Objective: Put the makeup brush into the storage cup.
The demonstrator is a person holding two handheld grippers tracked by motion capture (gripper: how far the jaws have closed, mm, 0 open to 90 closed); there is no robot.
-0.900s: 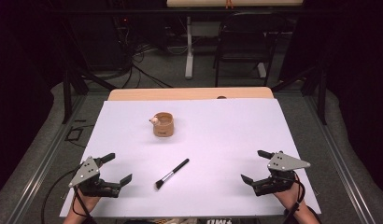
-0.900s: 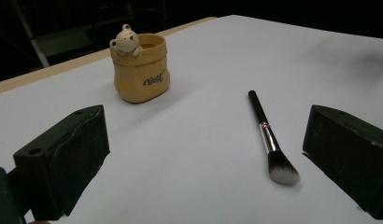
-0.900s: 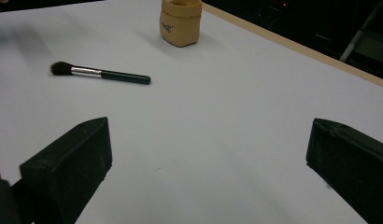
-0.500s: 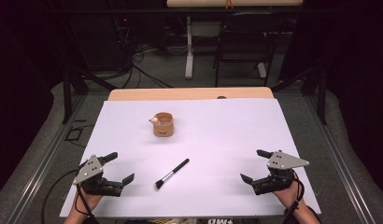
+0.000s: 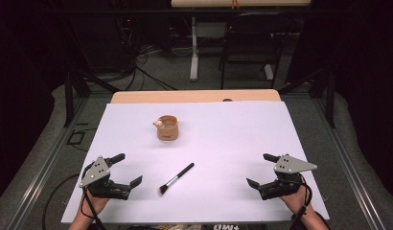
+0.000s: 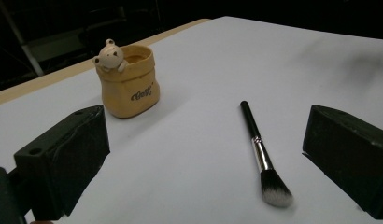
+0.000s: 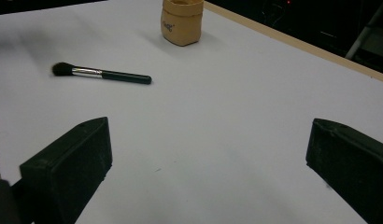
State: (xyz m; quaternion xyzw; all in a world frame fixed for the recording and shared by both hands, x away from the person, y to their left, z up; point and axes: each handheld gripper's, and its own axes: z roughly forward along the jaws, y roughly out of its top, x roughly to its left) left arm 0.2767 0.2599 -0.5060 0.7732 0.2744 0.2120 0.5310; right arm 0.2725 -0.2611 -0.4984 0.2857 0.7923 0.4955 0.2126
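High view has the makeup brush (image 5: 176,177) lying flat on the white table (image 5: 223,143) near the front edge, bristles toward the person and handle angled away to the right. It's nearer the left gripper (image 5: 122,171), just off to its right, while the right gripper (image 5: 261,170) sits well apart on the other side. Both sets of jaws are spread wide with nothing between them. Farther back stands a tan pouch-shaped cup (image 5: 167,128) with a little bear on its rim.

White table cover (image 5: 233,143); wooden tabletop edge (image 5: 194,97); black chair (image 5: 247,43) behind.
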